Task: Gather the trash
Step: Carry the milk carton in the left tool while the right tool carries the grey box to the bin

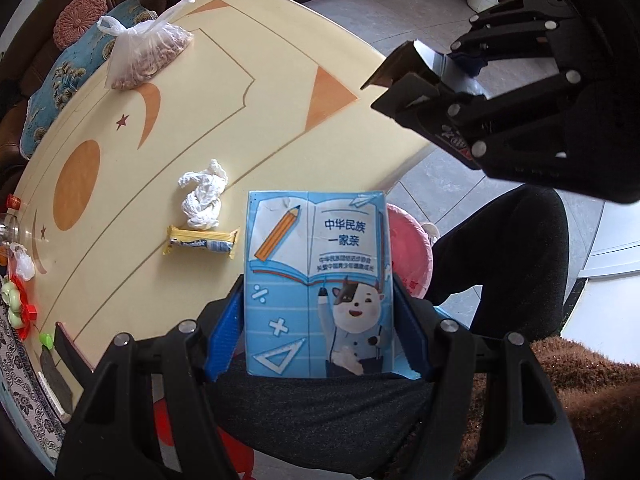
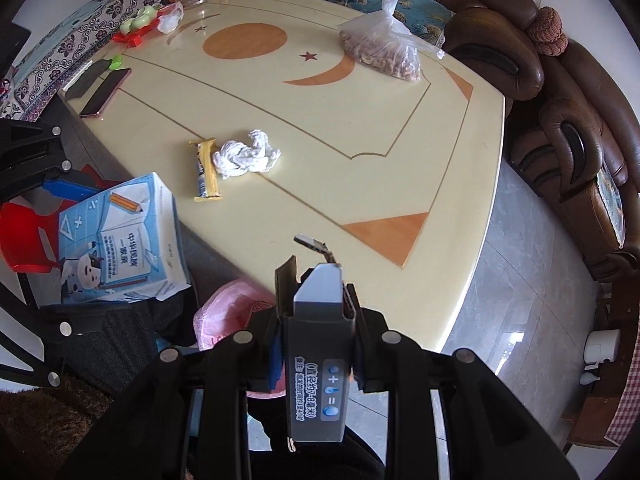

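Partly done: left gripper (image 1: 320,332) clamped on blue carton (image 1: 318,280) at lower centre, right gripper (image 2: 316,344) on grey box (image 2: 317,352). Left on table (image 2: 360,128), mid-frame: crumpled tissue (image 2: 246,154), yellow wrapper (image 2: 206,170).

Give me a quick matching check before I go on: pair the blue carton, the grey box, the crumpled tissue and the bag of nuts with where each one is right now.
Things:
1. blue carton
2. grey box
3. crumpled tissue
4. bag of nuts

Places:
A. on the table, touching the yellow snack wrapper
B. clamped in the right gripper
C. on the table's far side, near the sofa
D. clamped in the left gripper

Pairs: 1-D, 2-B, 3-A, 4-C
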Available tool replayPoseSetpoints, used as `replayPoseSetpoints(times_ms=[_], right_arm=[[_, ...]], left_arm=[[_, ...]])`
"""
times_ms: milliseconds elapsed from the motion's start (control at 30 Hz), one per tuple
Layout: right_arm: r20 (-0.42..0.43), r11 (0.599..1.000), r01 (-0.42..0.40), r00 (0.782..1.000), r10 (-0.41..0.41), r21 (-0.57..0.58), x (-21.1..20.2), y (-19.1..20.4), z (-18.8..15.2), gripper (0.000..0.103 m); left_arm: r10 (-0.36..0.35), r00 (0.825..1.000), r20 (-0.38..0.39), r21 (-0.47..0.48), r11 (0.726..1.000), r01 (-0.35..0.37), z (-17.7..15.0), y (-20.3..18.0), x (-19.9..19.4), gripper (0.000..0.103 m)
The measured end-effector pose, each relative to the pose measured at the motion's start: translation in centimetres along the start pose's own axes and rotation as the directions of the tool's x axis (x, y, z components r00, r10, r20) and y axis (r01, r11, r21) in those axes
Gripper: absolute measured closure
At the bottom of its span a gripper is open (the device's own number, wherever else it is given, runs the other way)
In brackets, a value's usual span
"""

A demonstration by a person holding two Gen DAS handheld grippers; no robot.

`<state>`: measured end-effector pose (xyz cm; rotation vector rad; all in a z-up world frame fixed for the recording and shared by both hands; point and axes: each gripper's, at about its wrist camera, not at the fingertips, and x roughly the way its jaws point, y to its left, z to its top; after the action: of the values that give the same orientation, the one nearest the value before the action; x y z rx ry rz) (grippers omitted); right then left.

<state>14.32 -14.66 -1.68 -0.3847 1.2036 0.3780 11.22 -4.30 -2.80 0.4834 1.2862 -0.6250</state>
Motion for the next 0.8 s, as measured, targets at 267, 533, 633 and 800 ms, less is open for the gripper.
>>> replayPoseSetpoints(times_ms=[267, 533, 633, 800], right_arm=[[0.011, 0.999, -0.037, 0.999, 0.037, 0.007, 1.9, 3.3, -4.3, 0.077], [0.03, 0.996, -0.059, 0.998, 0.058, 0.066, 5.1, 4.1, -7.7, 0.077], [0.054, 0.996, -0.043, 0.998, 0.039, 0.084, 6.4, 4.3, -8.8, 0.077], [0.07, 0.991, -0.059, 0.996, 0.05, 0.124, 9.0, 4.6, -10.3, 0.077]], left_arm=[[-0.034, 0.998, 0.053, -0.015, 0.999, 0.035, -2.5, -1.3, 2.0, 0.036], [0.013, 0.999, 0.045, -0.036, 0.999, -0.012, -4.6, -2.5, 6.8, 0.036], [-0.024, 0.999, 0.026, -0.05, 0.998, 0.026, -5.2, -3.1, 9.0, 0.036], [-0.049, 0.999, 0.013, -0.096, 0.994, 0.05, -6.0, -3.5, 12.8, 0.036]])
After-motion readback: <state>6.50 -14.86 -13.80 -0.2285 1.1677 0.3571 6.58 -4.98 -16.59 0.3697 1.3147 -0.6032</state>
